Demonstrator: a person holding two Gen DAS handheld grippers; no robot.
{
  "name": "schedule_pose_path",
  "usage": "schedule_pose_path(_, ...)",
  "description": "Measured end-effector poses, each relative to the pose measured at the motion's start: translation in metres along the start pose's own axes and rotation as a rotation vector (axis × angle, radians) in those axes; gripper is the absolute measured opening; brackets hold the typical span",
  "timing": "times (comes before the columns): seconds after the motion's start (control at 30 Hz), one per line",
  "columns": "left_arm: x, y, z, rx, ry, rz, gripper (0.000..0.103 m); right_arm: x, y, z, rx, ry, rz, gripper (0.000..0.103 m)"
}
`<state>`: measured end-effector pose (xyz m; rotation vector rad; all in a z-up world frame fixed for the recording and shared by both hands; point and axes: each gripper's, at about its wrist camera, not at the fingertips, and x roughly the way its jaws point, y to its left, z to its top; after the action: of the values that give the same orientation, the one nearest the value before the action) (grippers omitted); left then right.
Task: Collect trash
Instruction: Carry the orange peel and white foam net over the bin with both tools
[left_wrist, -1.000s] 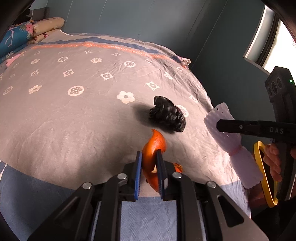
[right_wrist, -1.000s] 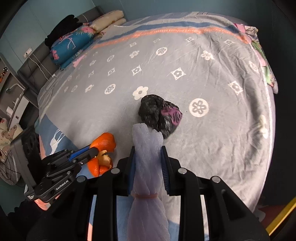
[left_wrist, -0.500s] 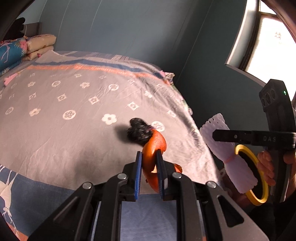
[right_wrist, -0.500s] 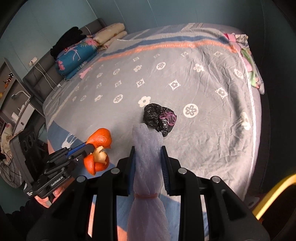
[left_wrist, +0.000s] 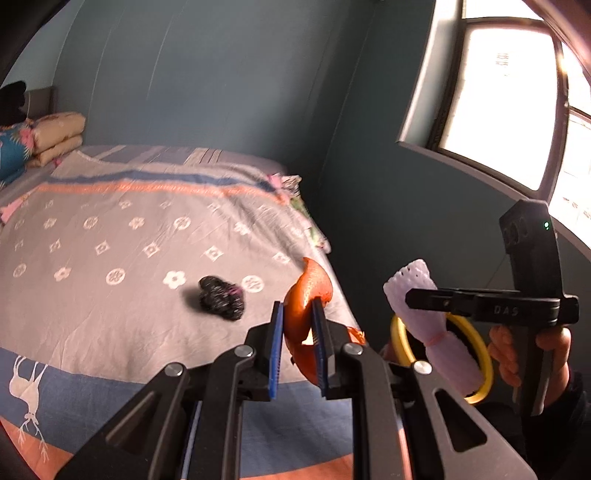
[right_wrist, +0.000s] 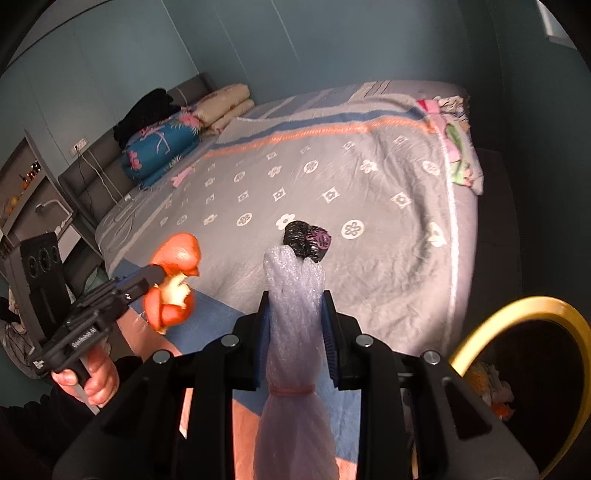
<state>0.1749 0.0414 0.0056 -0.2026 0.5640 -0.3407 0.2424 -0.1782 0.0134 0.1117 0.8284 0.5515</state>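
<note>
My left gripper (left_wrist: 298, 317) is shut on an orange peel (left_wrist: 306, 295), held in the air off the bed's near corner; the peel also shows in the right wrist view (right_wrist: 173, 273). My right gripper (right_wrist: 295, 306) is shut on a white foam net sleeve (right_wrist: 295, 332), which also shows in the left wrist view (left_wrist: 432, 317). A crumpled black plastic bag (left_wrist: 221, 302) lies on the grey bedspread (left_wrist: 110, 240), beyond both grippers; it also shows in the right wrist view (right_wrist: 306, 240). A yellow-rimmed bin (right_wrist: 524, 369) with trash inside is at the lower right, below my right gripper.
Folded quilts and pillows (right_wrist: 177, 136) lie at the head of the bed. A shelf unit (right_wrist: 29, 199) stands at the left. A bright window (left_wrist: 517, 110) is at the right. Dark blue-green walls surround the bed.
Both grippers have lifted and pulled back from the bed with their loads. The view has swung right, and the yellow-rimmed bin now shows in the right wrist view.
</note>
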Motion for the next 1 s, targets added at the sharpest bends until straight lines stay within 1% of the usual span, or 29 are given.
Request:
schedule_pose_path(0.2,-0.017,-0.039,0.004,0.05,-0.021,-0.028,0.014,-0.043,-0.006,-0.011,-0.002,-0.069,-0.021,0.025)
schedule_pose_path(0.4,-0.024,-0.072,0.008,0.101,-0.035,-0.062,0.014,-0.083,-0.019,-0.025,0.018,-0.134,-0.042,0.025)
schedule_pose_path(0.47,-0.024,-0.08,0.01,0.109,-0.034,-0.074,0.014,-0.09,-0.025,-0.026,0.026,-0.146,-0.05,0.025)
schedule_pose_path(0.8,-0.008,-0.125,0.012,0.17,-0.039,-0.121,0.014,-0.131,-0.061,-0.041,0.079,-0.223,-0.1,0.025)
schedule_pose_path(1.0,0.006,-0.152,0.013,0.213,-0.042,-0.143,0.014,-0.146,-0.085,-0.049,0.118,-0.269,-0.122,0.025)
